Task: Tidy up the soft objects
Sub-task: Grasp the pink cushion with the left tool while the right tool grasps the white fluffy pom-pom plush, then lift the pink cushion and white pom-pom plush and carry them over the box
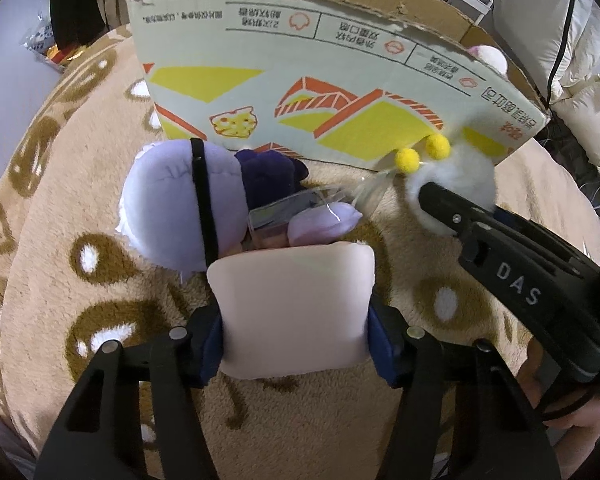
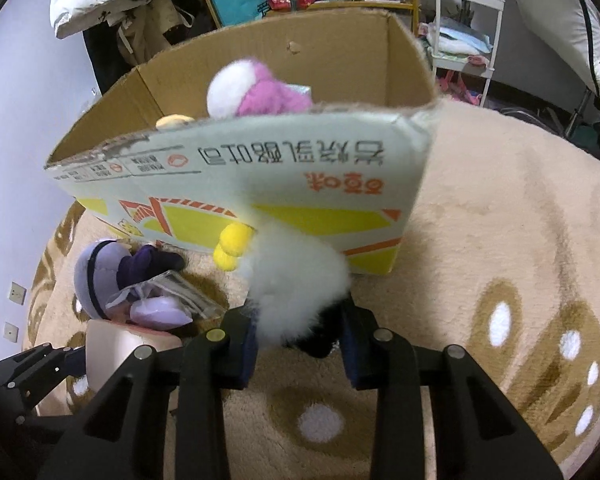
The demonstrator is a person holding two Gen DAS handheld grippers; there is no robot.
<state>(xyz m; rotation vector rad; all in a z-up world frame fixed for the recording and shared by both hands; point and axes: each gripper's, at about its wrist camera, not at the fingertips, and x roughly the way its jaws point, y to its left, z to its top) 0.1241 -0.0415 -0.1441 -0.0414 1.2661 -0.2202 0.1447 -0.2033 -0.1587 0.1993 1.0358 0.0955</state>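
The left gripper clamps a pale pink squishy foam block, which dents easily. The right gripper pinches a white fluffy plush with 2 yellow pompoms, featherlight, beside the open printed cardboard box.

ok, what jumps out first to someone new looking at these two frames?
The printed cardboard box standing open on the tan rug, with a pink-and-white plush already inside. Then the two held toys: the left gripper clamps a pale pink cushion, the right gripper a white fluffy toy with yellow pompoms. A purple doll lies by the box.
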